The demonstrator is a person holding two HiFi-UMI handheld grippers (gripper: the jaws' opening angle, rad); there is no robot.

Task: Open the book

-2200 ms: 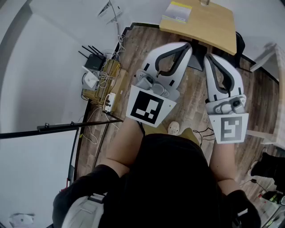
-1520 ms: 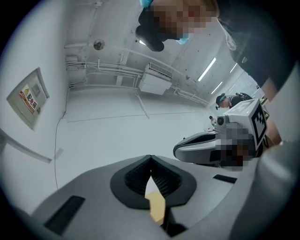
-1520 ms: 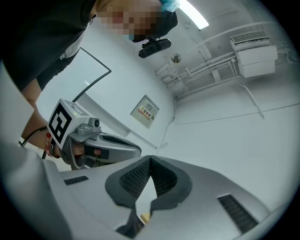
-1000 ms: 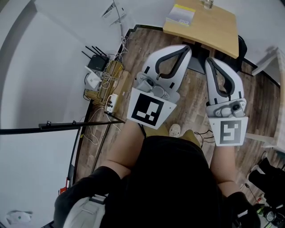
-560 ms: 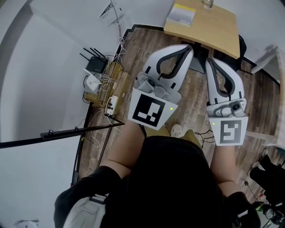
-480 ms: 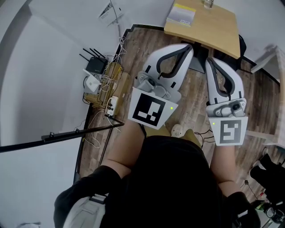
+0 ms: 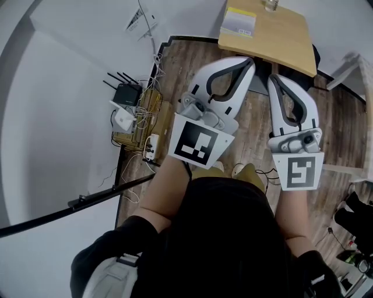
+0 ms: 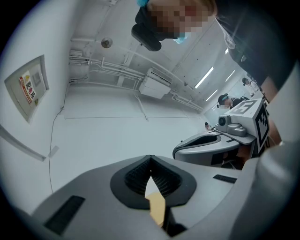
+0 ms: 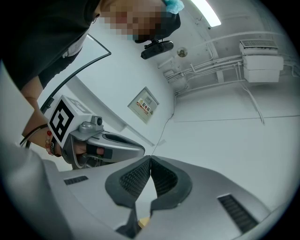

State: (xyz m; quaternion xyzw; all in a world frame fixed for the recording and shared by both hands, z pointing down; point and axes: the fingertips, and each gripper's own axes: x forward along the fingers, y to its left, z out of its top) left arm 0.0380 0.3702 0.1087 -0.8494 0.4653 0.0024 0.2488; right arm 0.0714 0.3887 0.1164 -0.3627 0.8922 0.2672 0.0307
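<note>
Bare wood floor (image 7: 175, 70) lies open ahead, up to the table (image 7: 285, 43). On it, the area right of the book (image 7: 239, 22) is free; a small object (image 7: 269, 4), possibly a glass, stands at the far edge. At left, a router (image 7: 127, 93), tangled cables (image 7: 140, 116) and a black pole (image 7: 87, 201) crowd the wall (image 7: 58, 116). At right, white furniture (image 7: 349, 67) narrows the passage.

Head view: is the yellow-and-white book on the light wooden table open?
No, the yellow-and-white book lies flat with its cover closed near the corner of the light wooden table.
</note>
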